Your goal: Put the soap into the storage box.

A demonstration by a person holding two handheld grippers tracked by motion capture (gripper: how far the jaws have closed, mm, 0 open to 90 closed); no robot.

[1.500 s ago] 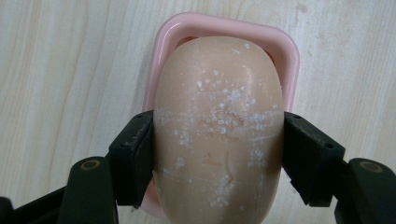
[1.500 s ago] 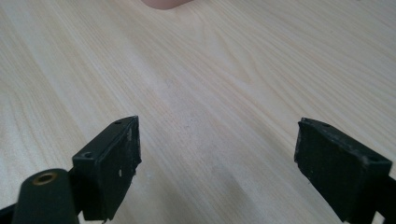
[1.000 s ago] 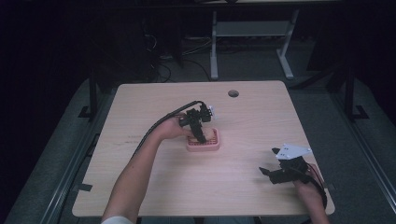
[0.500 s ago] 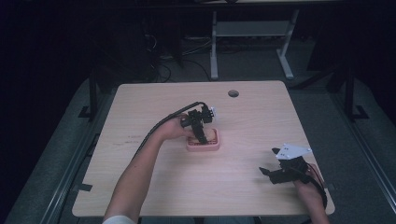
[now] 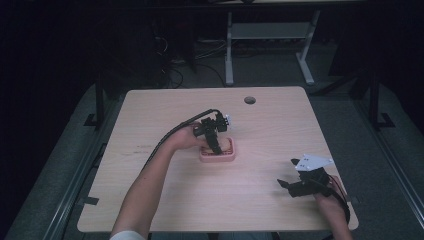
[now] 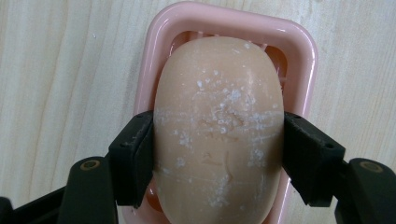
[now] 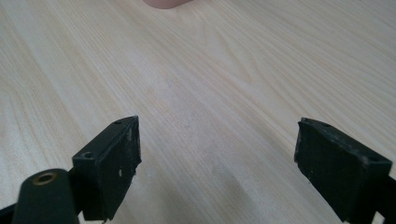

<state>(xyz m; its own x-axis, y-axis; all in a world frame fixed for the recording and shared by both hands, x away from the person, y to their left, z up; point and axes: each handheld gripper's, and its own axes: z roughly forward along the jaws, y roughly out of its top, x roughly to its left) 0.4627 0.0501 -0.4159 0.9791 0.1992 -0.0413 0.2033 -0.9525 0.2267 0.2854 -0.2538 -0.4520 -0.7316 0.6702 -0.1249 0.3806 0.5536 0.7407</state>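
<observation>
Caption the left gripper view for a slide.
Left gripper black jaws clamp an oval peach soap bar over a pink plastic soap dish on the pale wooden table.

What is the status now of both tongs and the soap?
Left tongs shut on soap bar, over pink dish. Right tongs open, idle above bare table. Nothing in the way.

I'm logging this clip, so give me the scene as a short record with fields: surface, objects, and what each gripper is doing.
surface: wooden table
objects: bar of soap over a pink soap dish
left gripper: jaws pressed on both sides of the soap, above the dish
right gripper: jaws wide apart, nothing between them, low over bare wood near the table's right front corner
contact of soap with dish: cannot tell
</observation>
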